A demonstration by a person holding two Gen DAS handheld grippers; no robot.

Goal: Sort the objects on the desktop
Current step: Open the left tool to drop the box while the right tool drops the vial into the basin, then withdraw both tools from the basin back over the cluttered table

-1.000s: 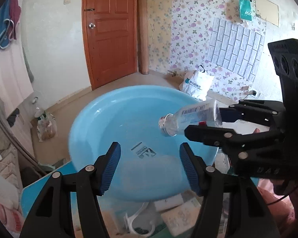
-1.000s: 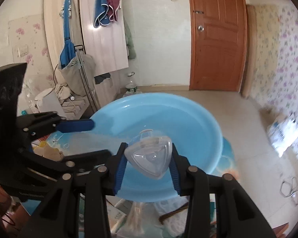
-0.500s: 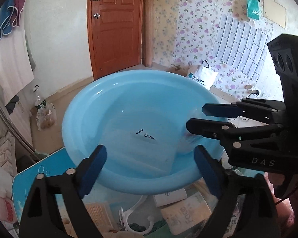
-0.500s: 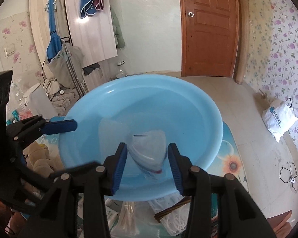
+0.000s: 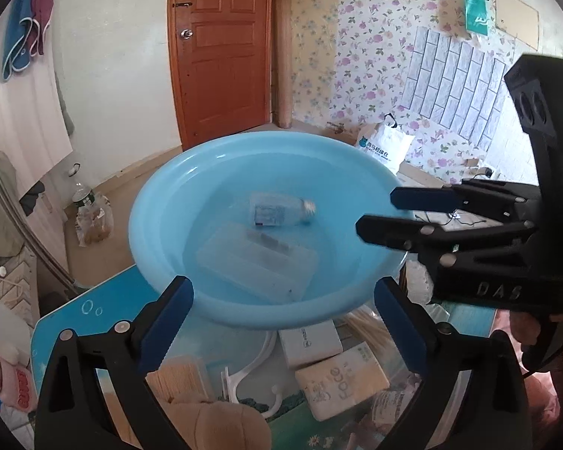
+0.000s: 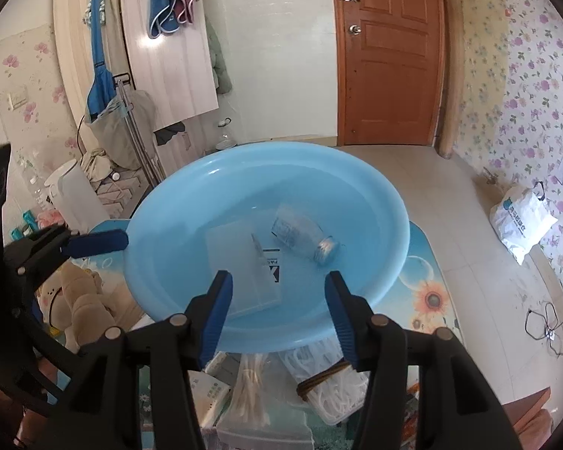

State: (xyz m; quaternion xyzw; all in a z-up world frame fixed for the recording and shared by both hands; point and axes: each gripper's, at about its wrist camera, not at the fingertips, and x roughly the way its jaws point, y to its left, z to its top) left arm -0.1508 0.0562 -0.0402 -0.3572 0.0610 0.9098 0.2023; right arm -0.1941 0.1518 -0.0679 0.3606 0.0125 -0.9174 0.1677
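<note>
A light blue basin [image 5: 274,137] [image 6: 281,148] stands on the table ahead of both grippers. In it a clear bottle [image 5: 281,213] [image 6: 304,234] lies on its side beside a flat translucent box [image 5: 255,262] [image 6: 240,266]. My left gripper [image 5: 283,300] hangs over the basin's near rim, jaws opening wide with nothing between them. My right gripper [image 6: 279,292] also hovers at the near rim, jaws opening and holding nothing. In the left wrist view the right gripper [image 5: 394,213] reaches in from the right above the rim. One left fingertip [image 6: 97,242] shows at the basin's left edge.
Below the basin's near edge the table holds a white charger box [image 5: 309,341], a tissue pack [image 5: 341,382], a white hook [image 5: 251,375], cotton swabs [image 6: 251,378], a coiled white cord [image 6: 330,378] and a plush toy [image 6: 75,292]. A white bag [image 6: 521,221] lies on the floor.
The bottle left the right gripper and now lies in the basin. The translucent box dropped from between the left fingers into the basin. Both sets of jaws have widened.
</note>
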